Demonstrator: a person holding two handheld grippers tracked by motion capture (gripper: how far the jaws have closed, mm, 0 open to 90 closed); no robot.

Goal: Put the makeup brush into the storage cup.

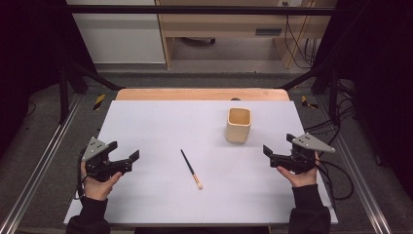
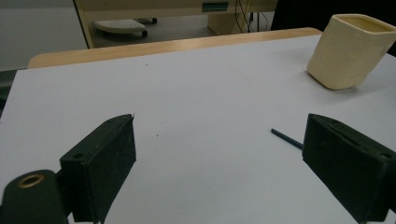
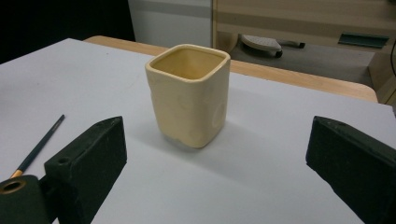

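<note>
I hold both tools released with jaws wide, left tool (image 1: 125,158) and right tool (image 1: 277,150) near the table (image 1: 156,122) sides. The paintbrush (image 1: 191,169) lies flat between them, and the cream square cup (image 1: 238,125) stands upright behind it.

In the left gripper view, the paintbrush (image 2: 286,138) shows just the dark tip of its handle; the rest is hidden behind the right-hand jaw, and the cream cup (image 2: 349,50) is cut by the right edge. In the right gripper view the brush's bristle end is hidden behind the left-hand jaw. From the high view, the counter (image 1: 146,126) runs under the person's sleeves at its near edge, and the cup's inside is too small to read.
</note>
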